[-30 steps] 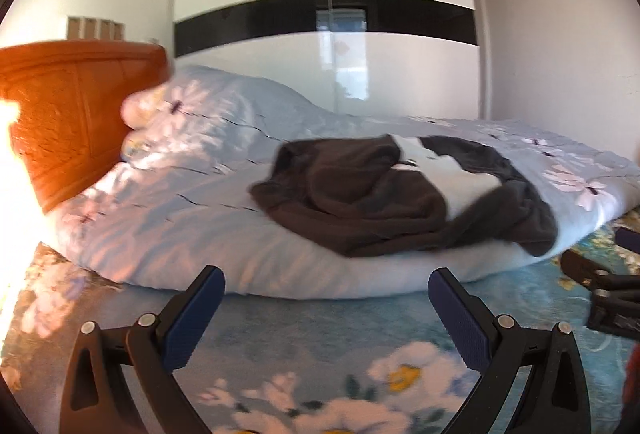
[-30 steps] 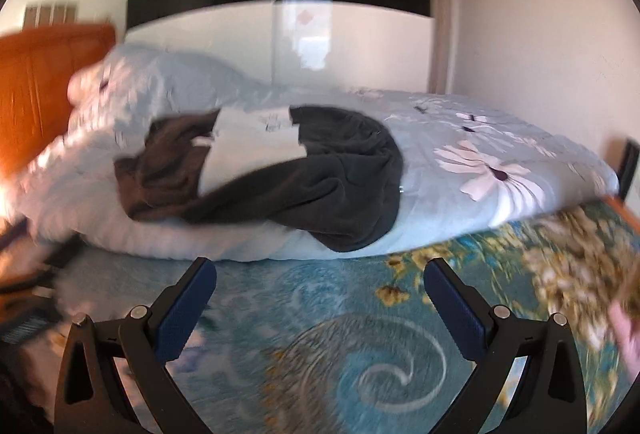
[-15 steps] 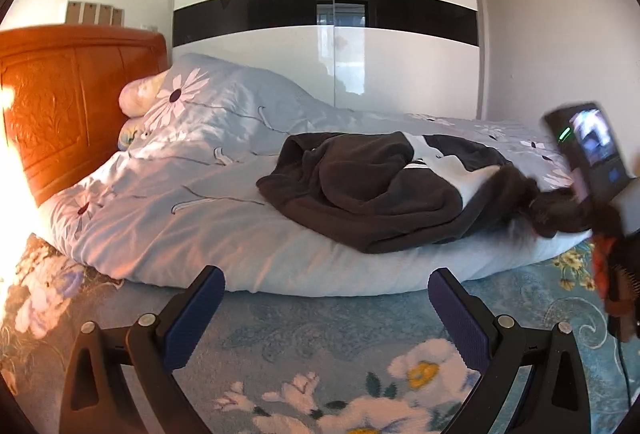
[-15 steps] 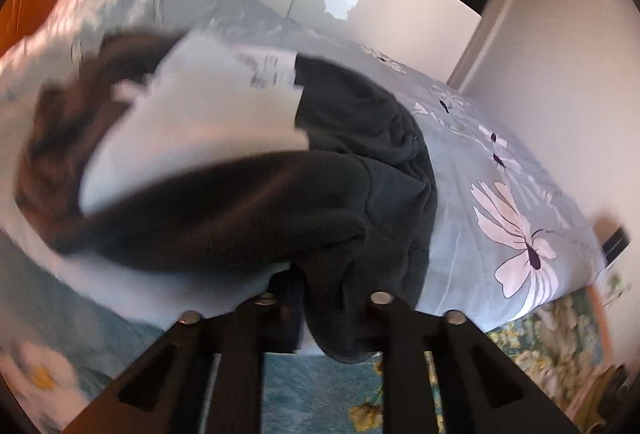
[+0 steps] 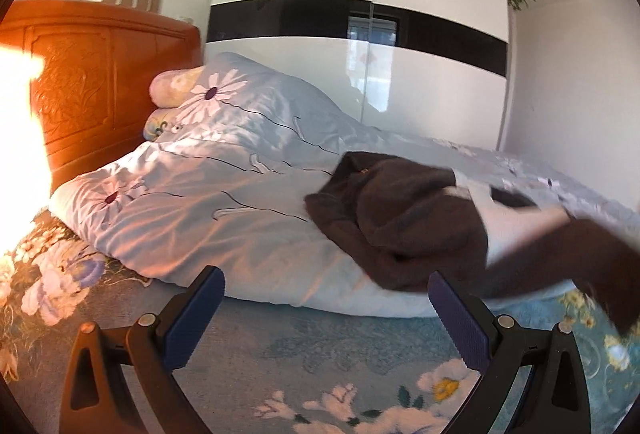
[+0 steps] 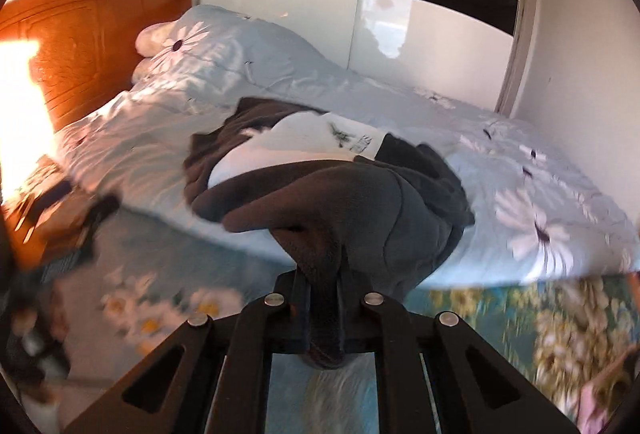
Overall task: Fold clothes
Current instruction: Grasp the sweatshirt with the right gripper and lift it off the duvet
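A: L side, what's the left gripper [image 5: 326, 304] doing?

B: Wide open. Both fingers [image 5: 195, 316] w/ blue ribbed pads splayed far apart, nothing btwn them, touching nothing. Held low, pointing fwd, roughly level.

A: And R?

B: The right gripper [image 6: 325, 298] is closed, black fingers [image 6: 294, 298] pressed together w/ only a narrow gap. A fold of the dark garment [image 6: 352, 209] is pinched btwn them; cloth bunches over the tips & a bit hangs down past the clamp.

A: Can the other gripper be seen from either cam?

B: Can't tell. Edges too blurred in both views.
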`<action>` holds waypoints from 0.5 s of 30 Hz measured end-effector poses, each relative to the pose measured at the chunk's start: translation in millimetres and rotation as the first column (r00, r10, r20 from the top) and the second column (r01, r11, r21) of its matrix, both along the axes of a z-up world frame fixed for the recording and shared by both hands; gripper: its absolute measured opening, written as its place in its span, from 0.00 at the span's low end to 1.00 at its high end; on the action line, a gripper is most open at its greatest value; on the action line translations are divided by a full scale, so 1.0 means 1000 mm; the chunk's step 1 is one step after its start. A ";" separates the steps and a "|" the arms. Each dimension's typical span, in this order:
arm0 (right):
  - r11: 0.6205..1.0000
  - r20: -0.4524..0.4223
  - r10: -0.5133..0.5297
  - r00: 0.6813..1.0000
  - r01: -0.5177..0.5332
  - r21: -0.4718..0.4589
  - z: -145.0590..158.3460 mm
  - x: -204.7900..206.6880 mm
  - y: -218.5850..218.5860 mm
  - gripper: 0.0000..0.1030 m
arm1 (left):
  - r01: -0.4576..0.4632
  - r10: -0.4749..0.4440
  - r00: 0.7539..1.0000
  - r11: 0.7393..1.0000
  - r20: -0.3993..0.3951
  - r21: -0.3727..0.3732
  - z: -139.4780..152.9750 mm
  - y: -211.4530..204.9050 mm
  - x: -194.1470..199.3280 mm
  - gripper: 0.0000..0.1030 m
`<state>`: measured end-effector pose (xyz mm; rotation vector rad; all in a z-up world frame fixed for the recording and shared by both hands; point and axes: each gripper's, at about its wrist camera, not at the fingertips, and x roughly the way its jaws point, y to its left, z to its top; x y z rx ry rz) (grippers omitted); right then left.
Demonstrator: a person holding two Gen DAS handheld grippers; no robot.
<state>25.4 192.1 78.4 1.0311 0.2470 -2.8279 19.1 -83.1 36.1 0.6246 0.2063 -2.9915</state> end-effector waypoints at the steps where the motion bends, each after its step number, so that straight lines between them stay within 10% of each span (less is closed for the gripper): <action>1: 1.000 0.006 0.006 1.000 -0.006 -0.012 0.000 0.012 0.000 0.09 | -0.004 0.004 1.000 1.000 -0.010 0.018 0.004 -0.005 0.003 1.00; 15: 0.984 0.105 0.128 0.986 -0.114 -0.135 -0.024 0.149 -0.012 0.09 | 0.159 -0.177 0.972 0.979 0.151 0.128 -0.002 0.020 0.096 1.00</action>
